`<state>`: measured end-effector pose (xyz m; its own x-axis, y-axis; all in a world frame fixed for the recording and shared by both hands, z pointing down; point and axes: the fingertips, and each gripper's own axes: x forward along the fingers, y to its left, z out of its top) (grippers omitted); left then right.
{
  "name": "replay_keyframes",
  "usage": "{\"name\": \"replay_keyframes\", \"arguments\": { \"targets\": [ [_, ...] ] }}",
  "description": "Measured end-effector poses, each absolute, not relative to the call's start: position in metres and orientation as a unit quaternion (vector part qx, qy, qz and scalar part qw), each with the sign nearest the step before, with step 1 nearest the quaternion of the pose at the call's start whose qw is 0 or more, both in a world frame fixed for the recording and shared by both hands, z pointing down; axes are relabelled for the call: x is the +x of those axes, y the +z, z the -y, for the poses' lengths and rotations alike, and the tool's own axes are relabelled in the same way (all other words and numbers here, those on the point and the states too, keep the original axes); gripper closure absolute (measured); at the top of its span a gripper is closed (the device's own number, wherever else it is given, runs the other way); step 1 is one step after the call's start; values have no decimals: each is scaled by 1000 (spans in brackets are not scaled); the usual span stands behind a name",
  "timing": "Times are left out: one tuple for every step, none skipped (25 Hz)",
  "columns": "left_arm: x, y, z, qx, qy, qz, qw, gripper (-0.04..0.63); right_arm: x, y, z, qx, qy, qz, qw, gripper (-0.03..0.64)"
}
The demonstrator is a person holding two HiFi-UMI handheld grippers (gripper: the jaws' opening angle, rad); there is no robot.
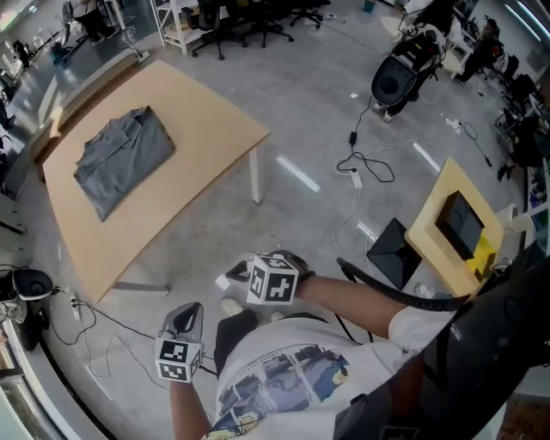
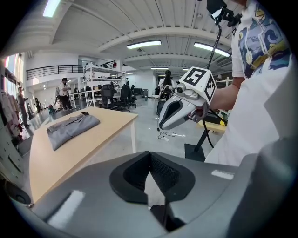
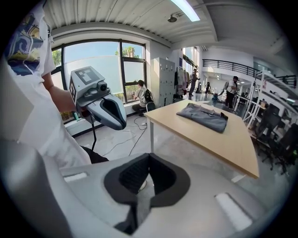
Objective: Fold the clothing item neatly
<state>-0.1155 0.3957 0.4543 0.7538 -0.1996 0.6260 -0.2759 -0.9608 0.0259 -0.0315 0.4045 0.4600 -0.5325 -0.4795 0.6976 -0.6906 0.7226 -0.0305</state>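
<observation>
The grey garment [image 1: 125, 159] lies folded on the far left part of the tan table [image 1: 206, 129]. I stand on the floor well away from that table. Both grippers hang close to my body, over the concrete. My left gripper [image 1: 187, 313] is shut with nothing in it, and my right gripper [image 1: 243, 269] is likewise shut and empty. In the left gripper view the closed jaws [image 2: 150, 162] point past the right gripper [image 2: 179, 107] toward the garment [image 2: 72, 128]. The right gripper view shows its closed jaws [image 3: 148, 168], the left gripper [image 3: 106, 110] and the garment [image 3: 205, 116] on the table [image 3: 219, 139].
Cables [image 1: 365, 163] run over the concrete floor to the right of the table. A tan stand with a dark screen [image 1: 455, 225] and a black base [image 1: 394, 253] sit at my right. Office chairs [image 1: 249, 21] stand beyond the table. People [image 3: 233, 90] are in the background.
</observation>
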Motion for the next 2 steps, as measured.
{"name": "replay_keyframes", "arguments": {
  "targets": [
    [-116, 457, -390, 934, 328, 125, 60, 588, -31, 461, -400, 340, 156, 861, 344, 614],
    [-117, 459, -384, 934, 330, 123, 61, 588, -31, 462, -395, 341, 158, 860, 345, 614]
  ]
}}
